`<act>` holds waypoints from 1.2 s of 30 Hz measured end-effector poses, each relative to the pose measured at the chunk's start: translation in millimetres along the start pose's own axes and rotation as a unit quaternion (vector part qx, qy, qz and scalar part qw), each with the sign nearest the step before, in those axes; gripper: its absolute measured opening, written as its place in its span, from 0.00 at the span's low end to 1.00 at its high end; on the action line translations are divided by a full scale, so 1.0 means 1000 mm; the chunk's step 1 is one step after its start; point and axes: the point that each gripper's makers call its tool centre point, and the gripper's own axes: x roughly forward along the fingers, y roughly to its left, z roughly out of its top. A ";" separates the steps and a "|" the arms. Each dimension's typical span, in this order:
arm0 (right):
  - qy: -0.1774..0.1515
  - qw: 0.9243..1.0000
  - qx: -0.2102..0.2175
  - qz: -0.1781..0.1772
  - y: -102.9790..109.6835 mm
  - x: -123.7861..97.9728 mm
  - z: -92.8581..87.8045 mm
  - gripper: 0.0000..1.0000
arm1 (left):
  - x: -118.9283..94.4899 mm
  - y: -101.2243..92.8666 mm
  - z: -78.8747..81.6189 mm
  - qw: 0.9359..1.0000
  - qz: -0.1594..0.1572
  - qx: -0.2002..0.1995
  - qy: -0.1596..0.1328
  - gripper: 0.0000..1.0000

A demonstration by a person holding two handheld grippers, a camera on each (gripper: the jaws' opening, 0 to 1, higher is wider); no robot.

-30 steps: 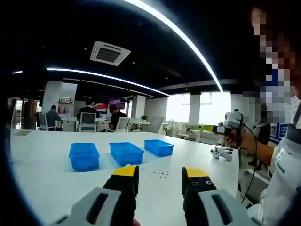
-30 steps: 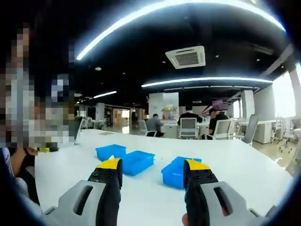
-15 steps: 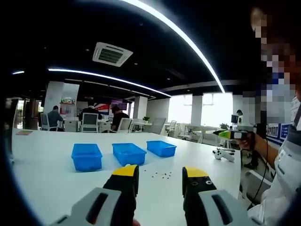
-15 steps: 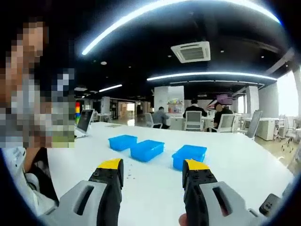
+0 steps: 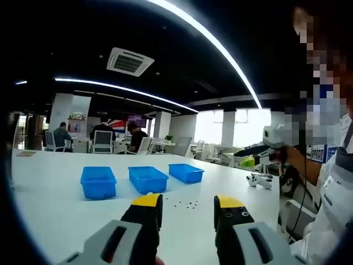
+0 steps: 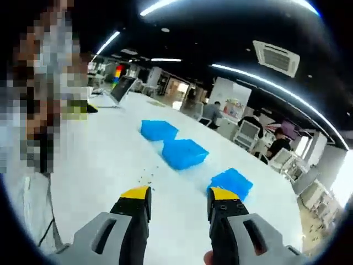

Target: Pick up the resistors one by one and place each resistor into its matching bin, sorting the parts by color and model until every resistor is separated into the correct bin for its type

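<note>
Three blue bins stand in a row on a white table (image 5: 49, 187): left bin (image 5: 98, 182), middle bin (image 5: 148, 179), right bin (image 5: 186, 173). Small dark resistors (image 5: 187, 204) lie scattered in front of them. My left gripper (image 5: 188, 205) is open above the table's near side, its yellow-tipped fingers (image 5: 146, 202) empty. In the right gripper view the same bins (image 6: 184, 153) run diagonally, with the resistors (image 6: 146, 178) as tiny specks near them. My right gripper (image 6: 180, 195) is open and empty. The right gripper (image 5: 259, 150) also appears held in a hand at the right of the left gripper view.
A white game controller (image 5: 259, 179) lies near the table's right edge. A laptop (image 6: 122, 88) sits at the far end of the table. People sit at desks (image 5: 102, 138) in the background. A person's body (image 5: 331, 204) stands close at the right.
The right gripper view has tilted down and rolled, bringing the bins and resistors nearer the centre. The right gripper, seen from the left, shifted slightly. The left view barely moved.
</note>
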 end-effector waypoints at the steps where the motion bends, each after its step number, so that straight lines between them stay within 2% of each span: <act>1: 0.006 1.000 -0.017 0.014 0.001 0.006 0.003 0.40 | 0.000 0.000 0.000 1.000 0.000 0.000 0.000 0.39; 2: 0.015 0.999 -0.032 0.035 0.006 0.013 0.005 0.39 | 0.000 0.001 0.000 1.000 0.001 0.000 0.000 0.39; 6: 0.045 0.993 -0.086 0.075 0.010 0.038 0.010 0.38 | -0.001 0.002 -0.001 1.000 0.003 -0.001 0.000 0.39; 9: 0.051 0.991 -0.091 0.086 0.009 0.058 0.015 0.36 | -0.002 0.002 -0.001 1.000 0.003 -0.001 0.000 0.39; 12: 0.073 0.976 -0.135 0.154 0.027 0.078 0.011 0.32 | -0.003 -0.001 0.001 1.000 -0.006 -0.010 -0.003 0.39; 13: 0.082 0.971 -0.146 0.168 0.031 0.083 0.008 0.31 | -0.004 -0.002 0.002 1.000 -0.008 -0.011 -0.005 0.39; 15: 0.097 0.967 -0.148 0.181 0.033 0.095 0.002 0.31 | -0.004 -0.002 0.004 1.000 -0.009 -0.009 -0.006 0.39; 17: 0.122 0.957 -0.160 0.206 0.038 0.102 -0.009 0.30 | -0.004 -0.002 0.005 1.000 -0.008 -0.010 -0.008 0.39; 18: 0.140 0.949 -0.182 0.216 0.038 0.106 -0.017 0.30 | -0.005 -0.002 0.005 1.000 -0.009 -0.014 -0.009 0.39; 21: 0.156 0.931 -0.228 0.240 0.038 0.117 -0.025 0.23 | -0.005 -0.002 0.003 1.000 -0.009 -0.015 -0.007 0.39; 22: 0.154 0.930 -0.225 0.246 0.039 0.120 -0.024 0.19 | -0.004 -0.002 0.002 1.000 -0.010 -0.016 -0.006 0.39; 23: 0.155 0.925 -0.227 0.262 0.042 0.122 -0.024 0.18 | -0.004 -0.002 0.003 1.000 -0.011 -0.016 -0.007 0.39; 24: 0.161 0.916 -0.235 0.281 0.045 0.124 -0.027 0.18 | -0.004 -0.003 0.003 1.000 -0.012 -0.016 -0.008 0.39; 26: 0.167 0.914 -0.232 0.288 0.047 0.129 -0.028 0.18 | -0.004 -0.005 0.004 1.000 -0.014 -0.015 -0.009 0.39; 29: 0.183 0.904 -0.232 0.310 0.056 0.134 -0.036 0.19 | -0.003 -0.007 0.005 1.000 -0.018 -0.014 -0.010 0.39; 30: 0.195 0.898 -0.232 0.319 0.058 0.134 -0.041 0.19 | -0.003 -0.008 0.004 1.000 -0.018 -0.013 -0.010 0.39; 36: 0.229 0.878 -0.243 0.342 0.061 0.147 -0.060 0.19 | -0.003 -0.005 0.002 1.000 -0.015 -0.014 -0.007 0.38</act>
